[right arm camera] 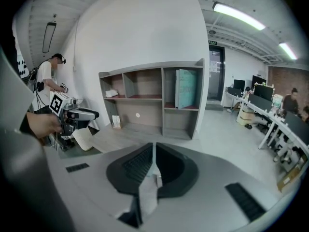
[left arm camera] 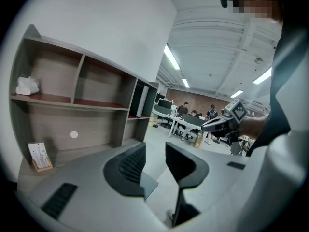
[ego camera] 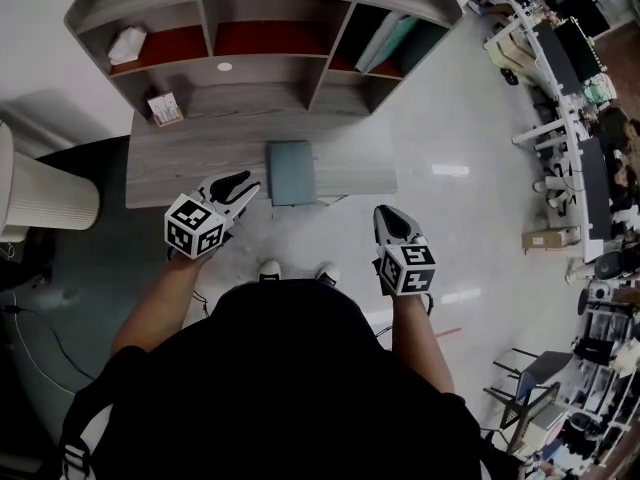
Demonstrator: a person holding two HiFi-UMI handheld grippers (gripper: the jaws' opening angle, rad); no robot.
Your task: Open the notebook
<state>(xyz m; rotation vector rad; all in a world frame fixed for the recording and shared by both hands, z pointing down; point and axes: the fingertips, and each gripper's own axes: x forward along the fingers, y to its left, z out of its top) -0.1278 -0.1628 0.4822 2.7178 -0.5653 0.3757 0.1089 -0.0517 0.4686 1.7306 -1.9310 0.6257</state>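
Observation:
A closed grey-blue notebook [ego camera: 291,172] lies flat at the front edge of the grey wooden desk [ego camera: 190,158]. My left gripper [ego camera: 240,184] hovers just left of it over the desk's front edge. Its jaws stand apart with nothing between them, as the left gripper view [left arm camera: 155,162] shows. My right gripper [ego camera: 392,218] is lower right of the notebook, off the desk and above the floor. Its jaws [right arm camera: 153,159] are closed together and hold nothing. Each gripper shows in the other's view: the right gripper [left arm camera: 219,123] and the left gripper [right arm camera: 79,114].
A shelf unit [ego camera: 265,28] stands on the back of the desk, with white crumpled paper [ego camera: 128,43], a small card [ego camera: 165,108] and teal folders [ego camera: 392,40]. A white bin [ego camera: 40,196] stands at the left. Office desks [ego camera: 570,98] with people fill the right.

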